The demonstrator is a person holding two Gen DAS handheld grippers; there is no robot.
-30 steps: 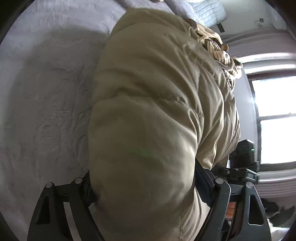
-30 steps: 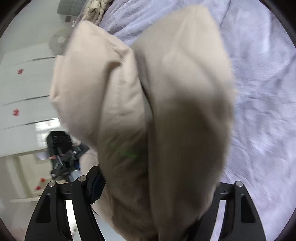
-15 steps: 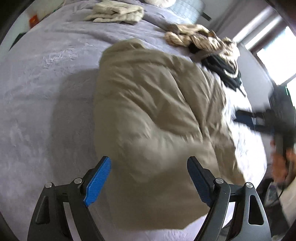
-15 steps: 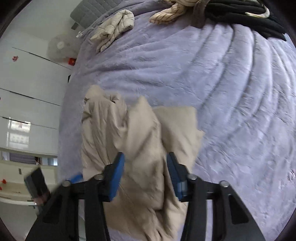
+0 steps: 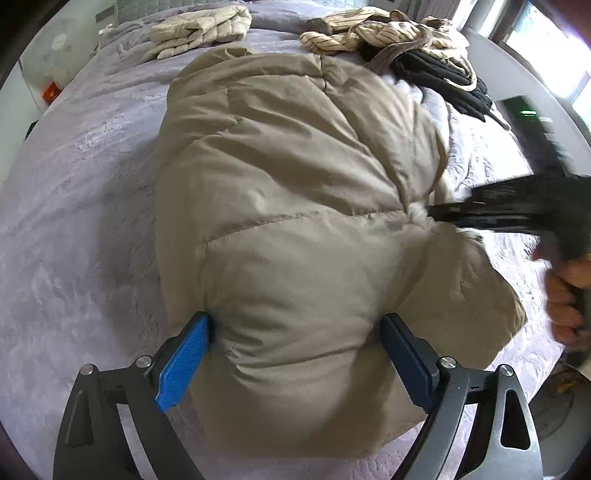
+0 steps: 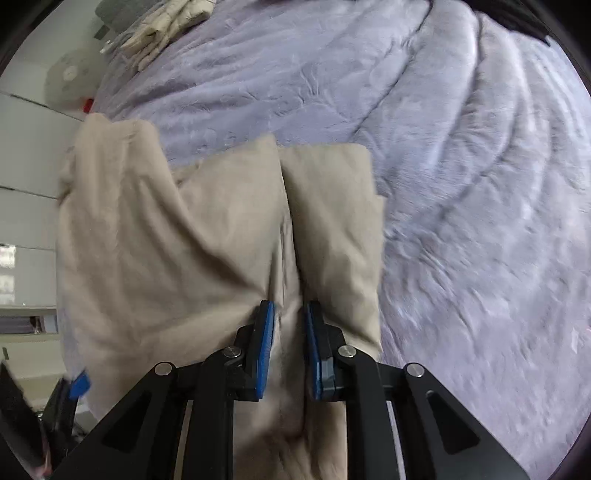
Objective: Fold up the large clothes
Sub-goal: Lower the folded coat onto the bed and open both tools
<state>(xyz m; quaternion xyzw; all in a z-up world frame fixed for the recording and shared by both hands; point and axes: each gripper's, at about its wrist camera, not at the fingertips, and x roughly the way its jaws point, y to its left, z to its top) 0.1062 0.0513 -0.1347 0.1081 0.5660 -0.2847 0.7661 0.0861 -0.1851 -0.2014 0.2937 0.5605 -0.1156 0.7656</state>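
A puffy tan jacket [image 5: 295, 184] lies bunched on the lavender bed cover [image 5: 74, 184]. My left gripper [image 5: 295, 354] points down over its near end. Its jaws are wide and opening, with a bulge of the jacket between the blue pads [image 5: 184, 354]. My right gripper [image 6: 288, 332] has its jaws narrow and closing on a fold of the jacket [image 6: 184, 240] beside a seam. In the left wrist view the right gripper [image 5: 436, 216] comes in from the right and puckers the fabric at its tips. A hand [image 5: 565, 295] holds it.
At the far side of the bed lie a folded cream quilted garment [image 5: 199, 29], a pile of striped clothes [image 5: 369, 29] and a black garment [image 5: 443, 81]. Bare bed cover [image 6: 461, 184] spreads right of the jacket. White cupboards and a fan [image 6: 68, 77] stand beyond the bed's left edge.
A second ago the jacket hung in both grippers; now it lies on the bed. The left jaws have let go and spread. The right jaws opened, then narrowed onto a fold.
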